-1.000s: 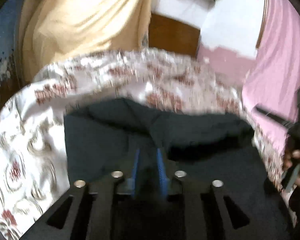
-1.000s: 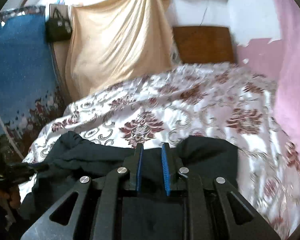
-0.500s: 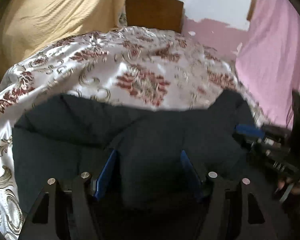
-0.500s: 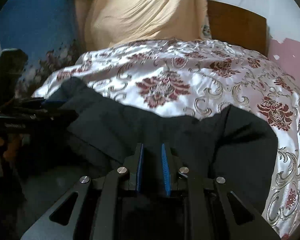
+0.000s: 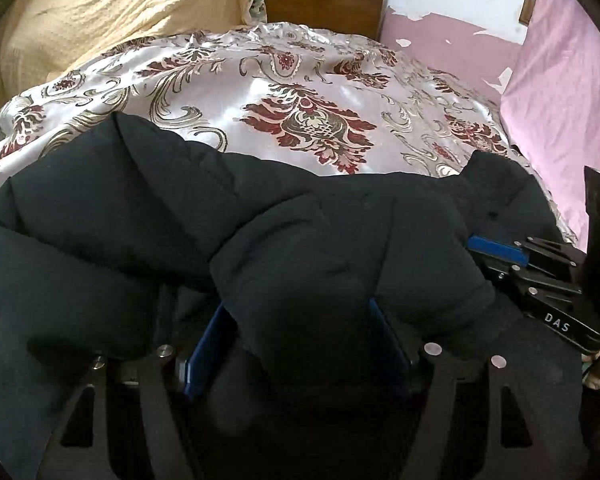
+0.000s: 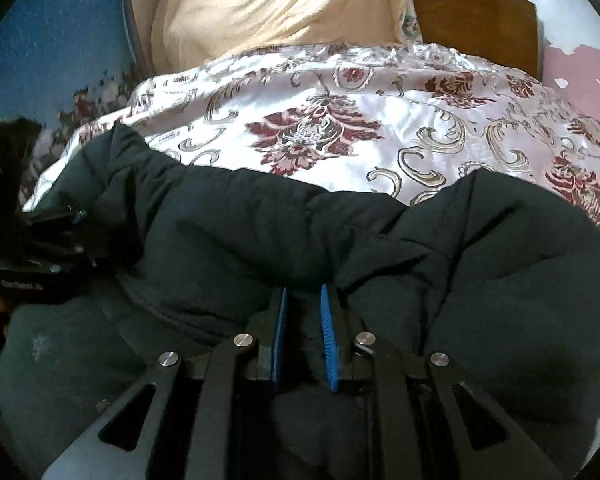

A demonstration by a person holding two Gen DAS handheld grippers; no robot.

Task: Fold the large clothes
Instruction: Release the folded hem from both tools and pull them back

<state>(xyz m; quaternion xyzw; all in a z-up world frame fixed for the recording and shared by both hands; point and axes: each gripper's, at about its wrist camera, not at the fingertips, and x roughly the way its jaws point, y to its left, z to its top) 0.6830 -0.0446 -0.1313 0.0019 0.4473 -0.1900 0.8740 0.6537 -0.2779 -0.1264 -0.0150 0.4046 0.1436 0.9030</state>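
On the bed [image 5: 308, 92], the dark jacket [image 5: 140, 216] is spread across the near edge, a fold of it is straddled unpressed by the left tongs [image 5: 300, 344], whose jaws have just been opening, and another fold is pinched by the nearly closed right tongs [image 6: 304, 336].

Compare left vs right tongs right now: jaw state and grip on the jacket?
Left tongs: jaws wide, having just been opening; a bulge of the dark jacket sits loosely between them.
Right tongs: jaws narrow, pinching a fold of the jacket.
Shared: blue pads, both at the jacket's near edge on the floral bedspread.
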